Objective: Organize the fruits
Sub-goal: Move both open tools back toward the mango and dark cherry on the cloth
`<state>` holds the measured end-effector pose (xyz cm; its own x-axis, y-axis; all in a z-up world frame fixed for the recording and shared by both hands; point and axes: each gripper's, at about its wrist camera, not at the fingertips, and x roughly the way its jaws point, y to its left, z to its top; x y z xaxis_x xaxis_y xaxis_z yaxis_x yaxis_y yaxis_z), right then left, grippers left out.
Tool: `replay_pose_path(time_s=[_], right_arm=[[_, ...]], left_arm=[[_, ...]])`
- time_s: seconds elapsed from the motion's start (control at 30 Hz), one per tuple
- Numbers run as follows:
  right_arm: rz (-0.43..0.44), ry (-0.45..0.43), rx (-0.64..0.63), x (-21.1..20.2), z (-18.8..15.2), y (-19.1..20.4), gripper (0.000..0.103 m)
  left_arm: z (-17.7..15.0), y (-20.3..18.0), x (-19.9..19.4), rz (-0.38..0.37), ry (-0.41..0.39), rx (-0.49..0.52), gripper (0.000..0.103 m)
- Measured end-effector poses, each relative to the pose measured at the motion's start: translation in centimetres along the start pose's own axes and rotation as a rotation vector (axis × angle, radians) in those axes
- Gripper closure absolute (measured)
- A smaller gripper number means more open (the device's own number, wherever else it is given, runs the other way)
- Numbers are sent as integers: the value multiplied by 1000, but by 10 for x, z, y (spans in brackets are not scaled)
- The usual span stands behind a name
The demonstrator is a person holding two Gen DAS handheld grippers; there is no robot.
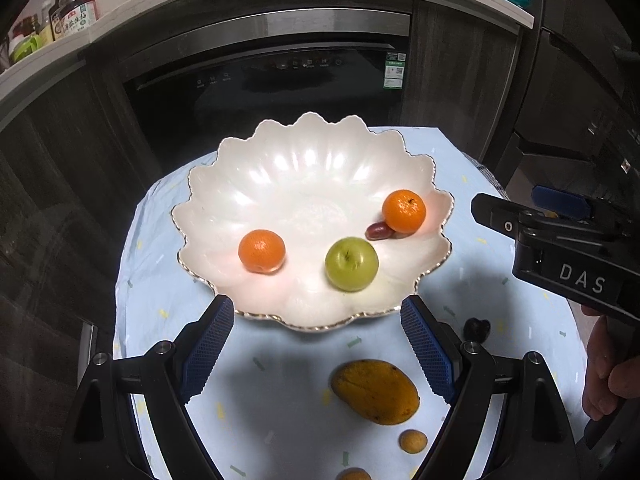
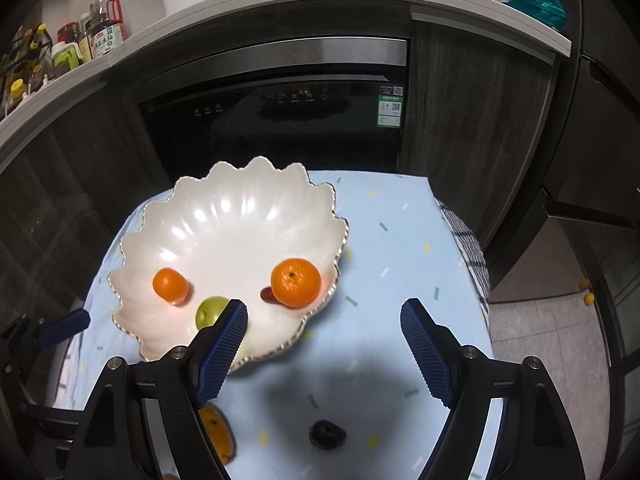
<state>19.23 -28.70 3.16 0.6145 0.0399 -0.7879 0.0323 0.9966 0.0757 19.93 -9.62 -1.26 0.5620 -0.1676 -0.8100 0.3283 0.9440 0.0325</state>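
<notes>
A white scalloped bowl (image 1: 304, 184) (image 2: 224, 220) on a light blue cloth holds two oranges (image 1: 261, 251) (image 1: 404, 211), a green apple (image 1: 351, 264) and a small red fruit (image 1: 379, 231). On the cloth in front of it lie a yellow mango (image 1: 375, 391), a dark plum (image 1: 476, 329) (image 2: 327, 434) and two small brown fruits (image 1: 413, 441). My left gripper (image 1: 316, 344) hovers open over the bowl's near rim, with the mango low between its fingers. My right gripper (image 2: 324, 344) is open above the cloth beside the bowl, the plum below it.
The small table (image 2: 400, 240) stands before a dark built-in oven (image 2: 280, 120) and cabinet fronts. A checked cloth (image 2: 468, 248) hangs off its right edge. The counter above carries bottles (image 2: 104, 28) and bags. A hand (image 1: 608, 368) holds the right tool at the frame's right.
</notes>
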Motion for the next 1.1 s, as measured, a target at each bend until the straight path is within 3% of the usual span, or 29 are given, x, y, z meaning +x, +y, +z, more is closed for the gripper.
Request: replay_pose_path(time_s=[1.1], right_arm=[[-32, 98, 64, -7, -74, -29, 23]], left_arm=[[-54, -33, 7, -15, 61, 45, 17]])
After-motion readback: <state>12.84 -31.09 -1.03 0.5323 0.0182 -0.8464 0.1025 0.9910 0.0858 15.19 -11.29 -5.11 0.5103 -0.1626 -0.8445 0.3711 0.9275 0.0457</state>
